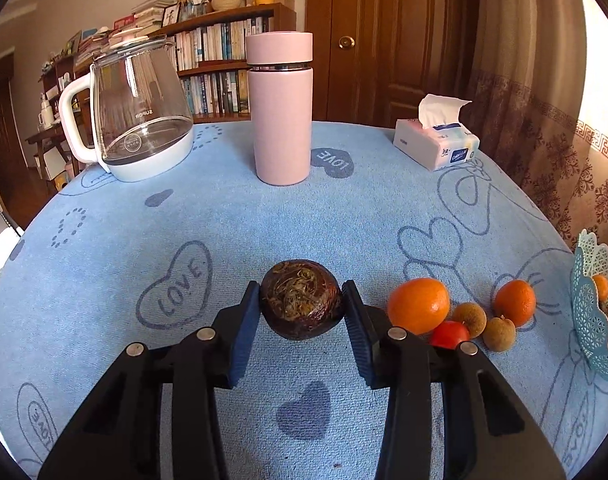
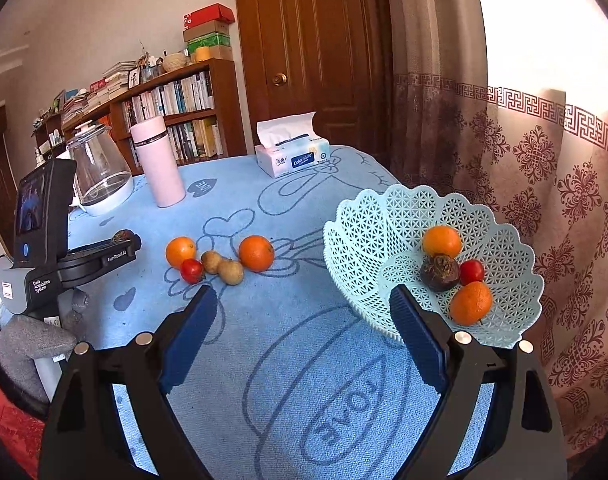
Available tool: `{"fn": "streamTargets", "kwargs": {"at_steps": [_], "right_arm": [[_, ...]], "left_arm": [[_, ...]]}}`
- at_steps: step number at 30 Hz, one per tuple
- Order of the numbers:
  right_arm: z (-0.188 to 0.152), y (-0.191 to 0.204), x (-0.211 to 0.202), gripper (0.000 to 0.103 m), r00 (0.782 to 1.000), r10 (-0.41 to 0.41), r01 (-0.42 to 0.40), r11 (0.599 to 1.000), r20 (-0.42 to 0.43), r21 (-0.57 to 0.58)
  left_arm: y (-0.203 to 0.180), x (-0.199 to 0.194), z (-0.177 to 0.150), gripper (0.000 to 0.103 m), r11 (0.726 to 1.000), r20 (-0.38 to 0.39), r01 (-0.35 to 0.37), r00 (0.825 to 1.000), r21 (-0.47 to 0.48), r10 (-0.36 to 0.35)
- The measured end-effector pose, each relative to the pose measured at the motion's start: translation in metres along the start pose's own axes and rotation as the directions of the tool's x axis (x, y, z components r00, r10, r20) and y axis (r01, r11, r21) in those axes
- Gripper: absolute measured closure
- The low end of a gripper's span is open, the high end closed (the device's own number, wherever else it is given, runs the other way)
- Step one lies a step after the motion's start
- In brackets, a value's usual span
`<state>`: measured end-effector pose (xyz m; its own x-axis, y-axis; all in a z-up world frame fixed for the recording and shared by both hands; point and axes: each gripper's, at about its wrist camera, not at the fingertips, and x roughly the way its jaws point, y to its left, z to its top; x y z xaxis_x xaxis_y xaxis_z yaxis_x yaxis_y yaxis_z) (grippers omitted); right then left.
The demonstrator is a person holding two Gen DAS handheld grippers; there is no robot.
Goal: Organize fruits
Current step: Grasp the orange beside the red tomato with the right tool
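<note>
My left gripper point(image 1: 301, 292) is shut on a dark brown round fruit point(image 1: 301, 300), both pads pressing its sides; the right wrist view shows this gripper point(image 2: 119, 240) low over the blue cloth. To its right lie two oranges point(image 1: 418, 305) point(image 1: 514, 303), a red tomato point(image 1: 449, 334) and two brown longans point(image 1: 469, 319). My right gripper point(image 2: 302, 294) stands open with nothing between its fingers, just left of the pale blue lattice basket point(image 2: 384, 232). The basket holds two oranges point(image 2: 442, 241), a dark fruit point(image 2: 440, 272) and a red one point(image 2: 472, 272).
A glass kettle point(image 1: 139, 120), a pink flask point(image 1: 281, 108) and a tissue box point(image 1: 436, 142) stand at the far side of the table. A patterned curtain point(image 2: 544, 184) hangs close behind the basket. A person's grey-gloved hand point(image 2: 31, 340) holds the left gripper.
</note>
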<state>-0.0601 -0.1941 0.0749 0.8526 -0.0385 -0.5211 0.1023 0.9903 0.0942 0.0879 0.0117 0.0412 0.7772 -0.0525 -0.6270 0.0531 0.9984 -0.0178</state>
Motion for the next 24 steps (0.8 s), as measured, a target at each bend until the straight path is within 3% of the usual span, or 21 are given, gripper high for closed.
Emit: {"fn": "streamTargets", "kwargs": {"at_steps": [9,16,20,24], "right_arm": [[0.022,0.022,0.04,0.014,0.991,0.098,-0.097,0.995,-0.091,0.014],[0.038,0.052,0.069,0.014,0.978,0.156,-0.162,0.986,-0.136,-0.037],[0.041,0.07,0.091,0.015,0.975,0.148,-0.163,0.984,-0.165,-0.077],[0.043,0.089,0.112,0.025,0.973,0.131,-0.157,0.978,-0.188,-0.134]], "left_arm": [[0.006,-0.002,0.002,0.061,0.999,0.001,-0.005,1.0,-0.032,0.005],[0.016,0.006,0.002,0.061,0.997,-0.025,-0.019,1.0,-0.069,0.017],[0.022,0.006,0.004,0.061,0.995,-0.027,-0.032,0.999,-0.09,0.03],[0.026,0.007,0.005,0.061,0.994,-0.028,-0.039,0.999,-0.104,0.036]]}}
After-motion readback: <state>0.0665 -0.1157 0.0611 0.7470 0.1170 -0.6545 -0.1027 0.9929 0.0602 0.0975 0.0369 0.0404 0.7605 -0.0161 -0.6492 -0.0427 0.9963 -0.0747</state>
